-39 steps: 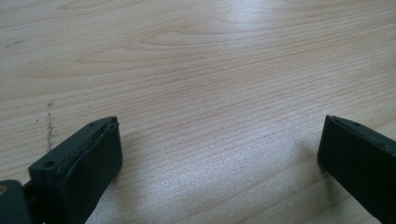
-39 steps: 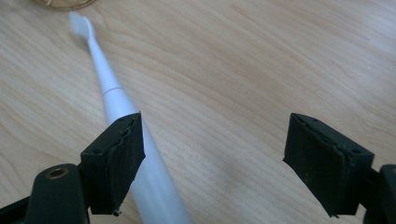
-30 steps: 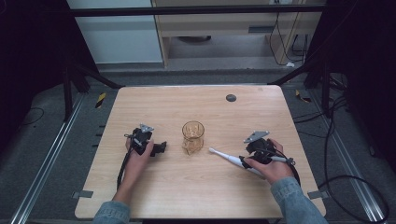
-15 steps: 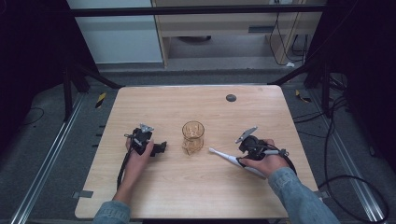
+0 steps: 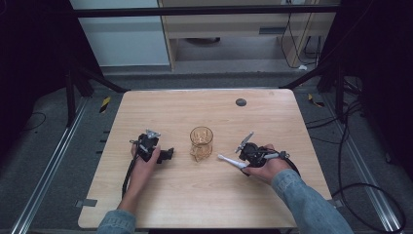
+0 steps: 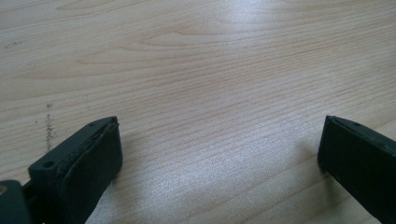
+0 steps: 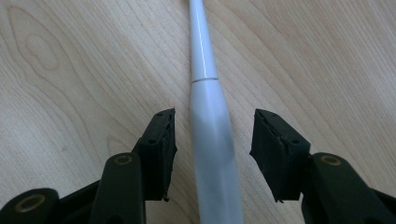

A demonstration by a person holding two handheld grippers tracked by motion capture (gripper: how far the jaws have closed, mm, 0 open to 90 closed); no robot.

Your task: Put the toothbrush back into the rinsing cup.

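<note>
- Two things stay hard for me to read from the high view: the head end of the white toothbrush (image 5: pixel 227 159) is too small to make out, and its thick handle end is covered by my right gripper (image 5: pixel 242 163) and the hand behind it.
- My right gripper view cuts the toothbrush (image 7: pixel 208 130) off at top and bottom, so I see only part of the neck and handle.
- What I do see is a smooth, glossy white shaft: a thin neck widening past a fine seam into a thicker handle, lying flat on the pale wooden table (image 5: pixel 272 117).
- It rests right of the table's middle, toward the near edge, slim end pointing at the clear amber glass (image 5: pixel 201 142), just beside it.
- My right gripper's (image 7: pixel 212 135) jaws have just been closing; the handle runs between them with a slim gap on each side, so no pinch yet.
- My left gripper (image 5: pixel 167 155) sits left of the glass, jaws spread wide over bare wood (image 6: pixel 219 158).
</note>
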